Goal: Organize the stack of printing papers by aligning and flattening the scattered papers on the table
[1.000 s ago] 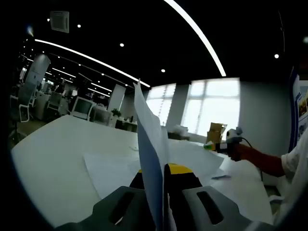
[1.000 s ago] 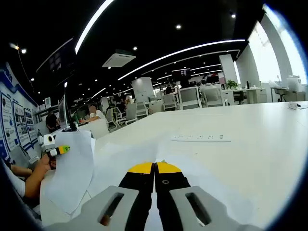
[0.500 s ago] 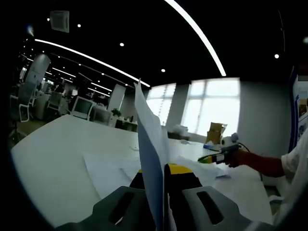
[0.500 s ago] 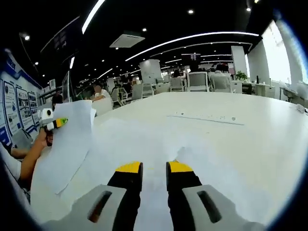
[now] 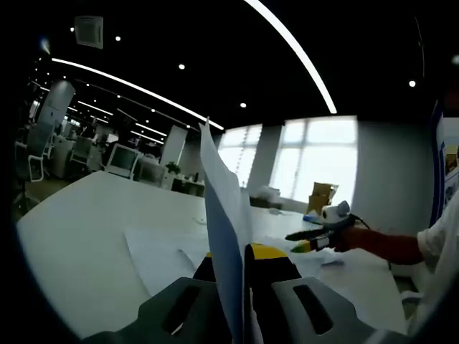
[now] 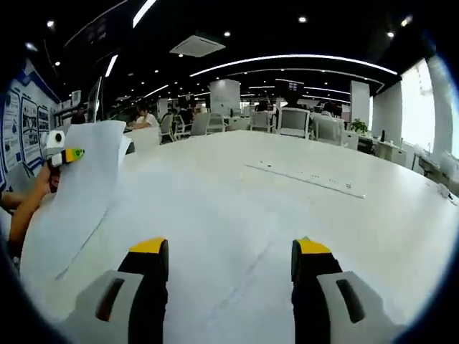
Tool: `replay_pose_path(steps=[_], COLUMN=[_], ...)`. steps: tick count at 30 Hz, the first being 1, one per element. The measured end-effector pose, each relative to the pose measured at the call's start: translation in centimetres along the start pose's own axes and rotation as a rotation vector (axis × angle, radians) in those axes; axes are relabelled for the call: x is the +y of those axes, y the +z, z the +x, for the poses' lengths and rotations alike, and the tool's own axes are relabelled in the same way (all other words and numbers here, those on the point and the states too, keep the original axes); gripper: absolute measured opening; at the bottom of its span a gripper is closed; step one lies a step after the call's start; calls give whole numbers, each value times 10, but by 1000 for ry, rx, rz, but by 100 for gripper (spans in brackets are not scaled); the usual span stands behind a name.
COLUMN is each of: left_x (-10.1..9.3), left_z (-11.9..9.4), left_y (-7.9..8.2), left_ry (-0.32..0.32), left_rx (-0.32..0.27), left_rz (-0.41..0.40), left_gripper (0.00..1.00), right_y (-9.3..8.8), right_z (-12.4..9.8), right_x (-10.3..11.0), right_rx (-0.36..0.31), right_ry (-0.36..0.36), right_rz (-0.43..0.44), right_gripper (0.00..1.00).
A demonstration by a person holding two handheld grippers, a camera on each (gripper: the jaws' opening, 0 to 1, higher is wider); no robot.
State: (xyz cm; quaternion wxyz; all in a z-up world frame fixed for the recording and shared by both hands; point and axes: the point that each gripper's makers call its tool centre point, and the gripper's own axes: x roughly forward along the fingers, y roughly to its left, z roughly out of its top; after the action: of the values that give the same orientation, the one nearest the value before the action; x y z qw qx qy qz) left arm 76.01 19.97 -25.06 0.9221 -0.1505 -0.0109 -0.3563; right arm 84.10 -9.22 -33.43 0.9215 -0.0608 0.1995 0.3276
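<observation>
Your left tongs (image 5: pixel 247 252) are clamped on a white sheet (image 5: pixel 224 222) that stands up on edge betw. the jaws, rising well above the yellow tips and curling a bit at the top. Beyond it, more loose papers (image 5: pixel 168 254) lie flat and overlapping on the white counter (image 5: pixel 72 215), corners not lined up. In the left gripper view your right tongs (image 5: pixel 305 241) come in from the right, held in your hand (image 5: pixel 343 233), hovering low over the far papers w/ jaws apart. In the right gripper view the right tongs (image 6: pixel 229 251) are spread wide, nothing betw. them, yellow tips (image 6: pixel 147 246) pointing out over the flat paper (image 6: pixel 215 265) spread on the counter (image 6: pixel 373 215). At the left of that view the held sheet (image 6: pixel 79 193) hangs upright by the left tongs (image 6: pixel 66 155), a forearm (image 6: pixel 25 208) below. A long strip w/ small marks (image 6: pixel 305 178) runs across the counter farther off. Office chairs (image 6: pixel 294 122) and seated people (image 6: pixel 147 118) sit in the background, ceiling light strips (image 6: pixel 287 61) overhead.
</observation>
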Motion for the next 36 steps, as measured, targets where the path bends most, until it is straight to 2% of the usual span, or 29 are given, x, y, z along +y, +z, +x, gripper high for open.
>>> replay_pose_path(steps=[2, 6, 11, 14, 21, 24, 30, 32, 34, 36], left_x=[0, 1, 2, 2, 2, 2, 1, 2, 2, 2], left_z=[0, 0, 0, 0, 0, 1, 1, 1, 1, 1], left_y=[0, -1, -2, -1, -1, -1, -1, -2, -2, -2], left_ry=[0, 2, 4, 4, 3, 2, 2, 3, 4, 4], left_rx=[0, 3, 6, 6, 5, 5, 5, 6, 7, 7], left_rz=[-1, -2, -1, -2, -3, -2, -3, -2, -2, -3], left_gripper=[6, 6, 6, 6, 6, 6, 6, 6, 6, 6], right_y=[2, 6, 17, 18, 14, 10, 11, 12, 14, 12], right_z=[7, 28, 52, 63, 75, 78, 78, 76, 73, 72], right_x=[6, 10, 21, 21, 17, 15, 13, 14, 15, 17], right_rx=[7, 29, 55, 77, 108, 111, 67, 69, 75, 79], right_ry=[11, 23, 102, 113, 132, 147, 171, 177, 179, 181], right_rz=[12, -36, -88, -135, -145, -123, -94, -95, -101, -101], right_gripper=[71, 84, 82, 83, 85, 84, 82, 77, 66, 63])
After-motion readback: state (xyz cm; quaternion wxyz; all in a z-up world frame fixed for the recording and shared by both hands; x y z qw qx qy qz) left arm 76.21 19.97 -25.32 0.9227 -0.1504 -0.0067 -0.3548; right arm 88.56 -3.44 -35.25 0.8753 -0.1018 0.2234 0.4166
